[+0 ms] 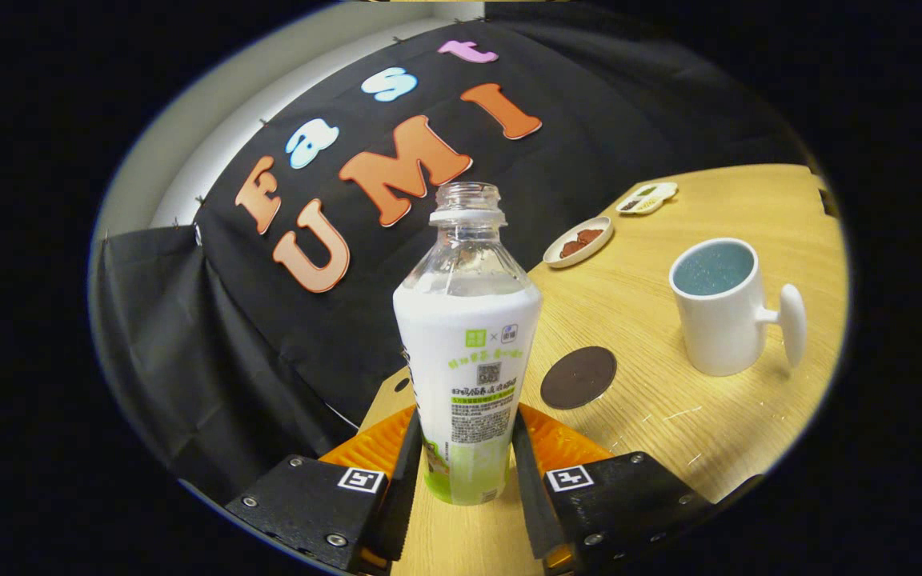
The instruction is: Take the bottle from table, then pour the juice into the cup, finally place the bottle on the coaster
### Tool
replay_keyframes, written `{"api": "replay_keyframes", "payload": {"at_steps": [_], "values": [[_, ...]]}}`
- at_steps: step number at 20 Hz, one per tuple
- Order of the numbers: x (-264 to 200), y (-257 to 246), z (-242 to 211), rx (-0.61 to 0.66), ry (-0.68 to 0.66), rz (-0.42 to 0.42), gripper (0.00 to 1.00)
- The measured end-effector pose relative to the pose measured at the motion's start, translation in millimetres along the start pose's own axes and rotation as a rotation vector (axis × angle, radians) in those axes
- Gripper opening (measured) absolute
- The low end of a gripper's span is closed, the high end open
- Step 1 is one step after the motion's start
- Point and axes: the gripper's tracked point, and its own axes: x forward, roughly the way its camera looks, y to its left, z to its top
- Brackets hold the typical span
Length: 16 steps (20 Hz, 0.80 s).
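Broadly, a grained light wooden table (669,384) spreads beyond the gripper (465,460), whose fingers clasp the capless clear plastic bottle with a white label (465,352) on both sides, its base hidden. At two o'clock stands a white ceramic cup (721,308); nearer, at one o'clock, lies a flat round dark coaster (579,377).

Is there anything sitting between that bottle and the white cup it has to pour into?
Nothing visible blocks the way. The bottle is clamped between the fingers of the hand-held gripper. Between it and the cup lies bare wooden table, with only the flat dark coaster low on the surface.
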Motion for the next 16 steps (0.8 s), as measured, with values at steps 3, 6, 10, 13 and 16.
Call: {"api": "replay_keyframes", "payload": {"at_steps": [3, 6, 10, 13, 16], "values": [[2.9, 2.1, 5.6, 0.141, -0.001, 0.023, 0.59], [8.7, -3.4, 6.7, 0.250, 0.009, 0.020, 0.59], [6.6, -14.7, 13.4, 0.384, -0.008, 0.000, 0.59], [8.0, -19.4, 18.0, 0.480, -0.020, 0.005, 0.59], [9.4, -23.9, 21.1, 0.551, -0.019, -0.003, 0.59]]}}
